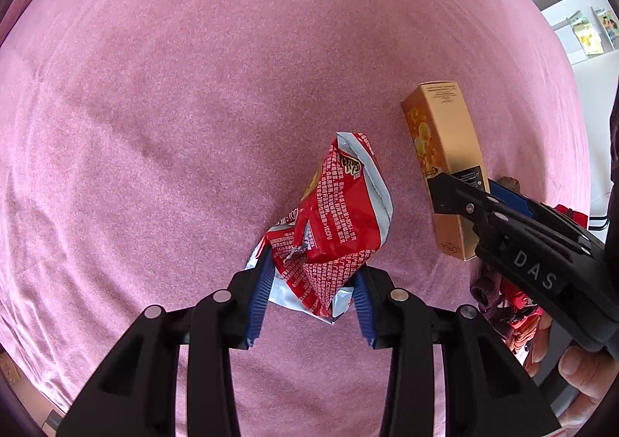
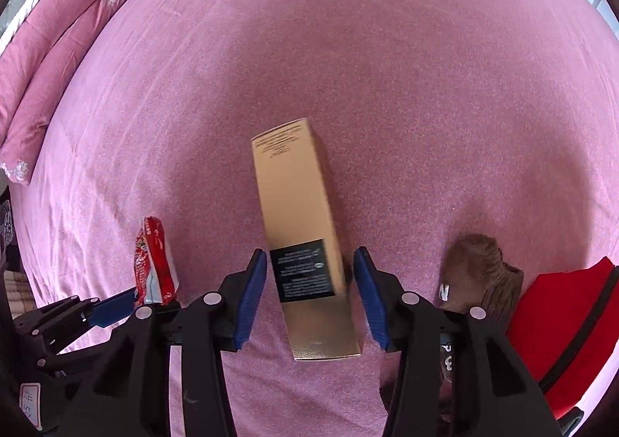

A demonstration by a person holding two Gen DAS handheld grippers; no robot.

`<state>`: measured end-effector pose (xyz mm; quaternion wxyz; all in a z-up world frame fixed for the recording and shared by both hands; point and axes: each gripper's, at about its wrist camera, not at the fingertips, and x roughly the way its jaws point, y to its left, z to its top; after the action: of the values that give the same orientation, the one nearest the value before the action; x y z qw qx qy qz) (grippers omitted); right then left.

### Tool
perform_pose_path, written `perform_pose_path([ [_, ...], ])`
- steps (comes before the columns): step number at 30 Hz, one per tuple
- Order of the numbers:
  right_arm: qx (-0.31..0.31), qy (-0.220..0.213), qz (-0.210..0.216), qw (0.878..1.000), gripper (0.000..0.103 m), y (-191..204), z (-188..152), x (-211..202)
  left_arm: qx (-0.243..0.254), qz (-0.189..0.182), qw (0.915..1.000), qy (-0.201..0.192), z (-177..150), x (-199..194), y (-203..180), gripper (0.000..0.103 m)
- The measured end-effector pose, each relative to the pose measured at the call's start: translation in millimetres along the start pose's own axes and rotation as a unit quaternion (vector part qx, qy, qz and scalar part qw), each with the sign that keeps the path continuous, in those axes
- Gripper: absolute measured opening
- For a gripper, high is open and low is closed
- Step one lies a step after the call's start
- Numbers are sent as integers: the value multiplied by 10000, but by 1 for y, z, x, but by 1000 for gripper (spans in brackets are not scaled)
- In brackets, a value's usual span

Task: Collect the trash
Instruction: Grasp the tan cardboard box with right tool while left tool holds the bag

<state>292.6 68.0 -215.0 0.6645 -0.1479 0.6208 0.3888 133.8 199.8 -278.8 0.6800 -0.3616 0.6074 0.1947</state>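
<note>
A crumpled red and silver snack wrapper [image 1: 332, 220] hangs over the pink bedsheet [image 1: 193, 108], and my left gripper [image 1: 313, 282] is shut on its lower end. From the right wrist view the same wrapper [image 2: 154, 263] shows at the lower left, pinched by the left gripper [image 2: 116, 307]. A long gold carton [image 2: 301, 212] with a black label lies flat on the sheet. My right gripper [image 2: 311, 282] straddles its near half, pointing steeply down. A gap shows between each blue pad and the carton, so it is open. In the left wrist view the carton [image 1: 441, 135] lies right of the wrapper, with the right gripper [image 1: 472, 189] over it.
Two pink pillows [image 2: 50, 50] lie at the far left of the bed. A brown knitted item [image 2: 476, 274] and a red garment [image 2: 561, 321] sit just right of the right gripper. A person's hand [image 1: 580, 371] holds the right gripper. A white shelf with books [image 1: 588, 34] stands beyond the bed.
</note>
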Motion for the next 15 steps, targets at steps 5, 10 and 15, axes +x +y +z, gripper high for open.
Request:
perform_pose_path([
  [5, 298, 97, 203, 9993, 39, -13, -3, 8, 28, 3, 10000, -39, -1, -5, -2, 39],
  [10, 558, 134, 522, 9970, 37, -17, -26, -6, 76, -13, 9999, -93, -11, -6, 2, 39],
  [15, 867, 144, 824, 9927, 37, -21, -75, -28, 246, -3, 9997, -2, -38, -11, -2, 38],
])
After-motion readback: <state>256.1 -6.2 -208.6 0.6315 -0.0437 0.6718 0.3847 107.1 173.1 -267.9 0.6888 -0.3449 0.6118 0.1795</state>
